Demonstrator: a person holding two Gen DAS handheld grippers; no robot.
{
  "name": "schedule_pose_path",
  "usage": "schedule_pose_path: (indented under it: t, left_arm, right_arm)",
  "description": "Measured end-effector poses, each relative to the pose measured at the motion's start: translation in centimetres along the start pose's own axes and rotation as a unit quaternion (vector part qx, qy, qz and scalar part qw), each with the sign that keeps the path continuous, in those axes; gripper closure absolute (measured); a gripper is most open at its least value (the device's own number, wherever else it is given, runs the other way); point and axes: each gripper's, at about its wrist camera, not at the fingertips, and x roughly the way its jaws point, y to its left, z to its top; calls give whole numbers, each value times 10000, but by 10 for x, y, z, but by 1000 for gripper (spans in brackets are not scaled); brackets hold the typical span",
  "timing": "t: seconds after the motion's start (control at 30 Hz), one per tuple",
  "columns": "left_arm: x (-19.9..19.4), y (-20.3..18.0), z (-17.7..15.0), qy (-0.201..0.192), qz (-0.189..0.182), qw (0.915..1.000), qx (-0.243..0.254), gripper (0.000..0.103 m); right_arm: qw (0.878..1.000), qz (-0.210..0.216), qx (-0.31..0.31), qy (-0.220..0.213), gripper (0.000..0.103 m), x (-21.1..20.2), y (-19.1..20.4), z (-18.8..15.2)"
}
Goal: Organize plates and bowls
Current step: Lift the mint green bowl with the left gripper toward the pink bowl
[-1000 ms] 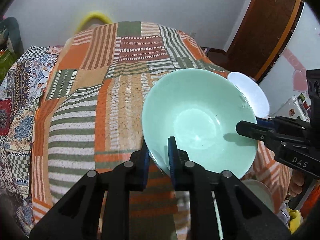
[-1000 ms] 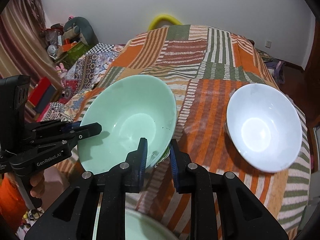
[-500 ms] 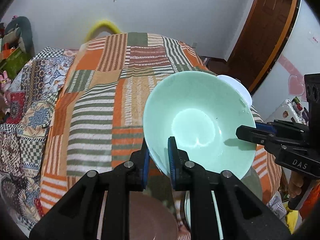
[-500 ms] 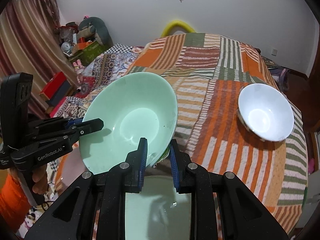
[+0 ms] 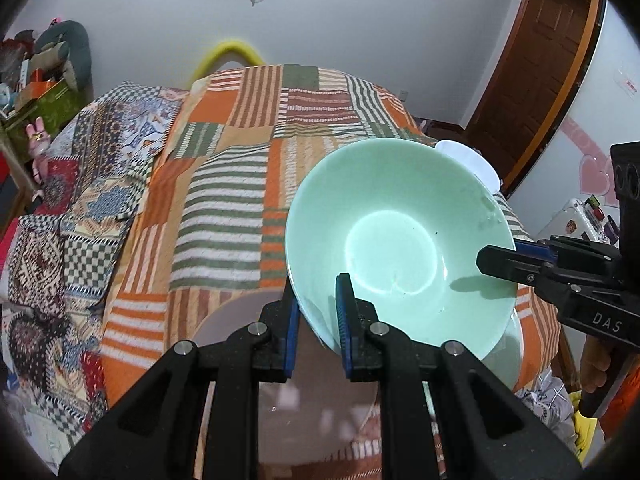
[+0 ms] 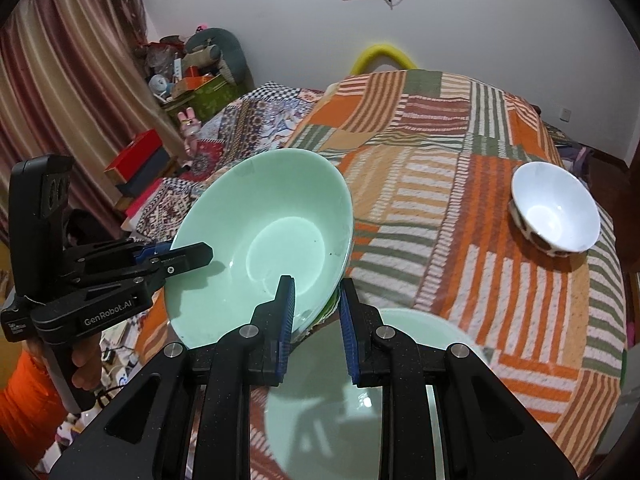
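Both grippers hold one pale green bowl in the air above the near end of the bed. My left gripper is shut on its near rim. My right gripper is shut on the opposite rim of the same bowl. Each gripper shows in the other's view, the right gripper and the left gripper. Below the bowl lie a second green bowl and a pinkish plate. A white bowl sits on the bedspread at the right edge.
The bed carries a striped orange, green and white patchwork bedspread. A patterned blanket lies along its left side. Boxes and toys crowd the floor corner. A wooden door stands at the right.
Both grippers have lifted the green bowl and pulled back towards the near end of the bed. The second green bowl and the pinkish plate have come into view below.
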Motion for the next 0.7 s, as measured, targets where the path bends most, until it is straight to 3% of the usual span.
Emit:
schedule_pose_path:
  t: [0.33,0.7]
  left_arm:
    - [-20,26,-39,88,205,9996,-183,87]
    - [-6,61,-74,401,337,9972,-537,87]
  right_arm:
    - [9995,243,-110,160,83,11,34,-21]
    - [9974,386,-173,589,83,47,58,-38]
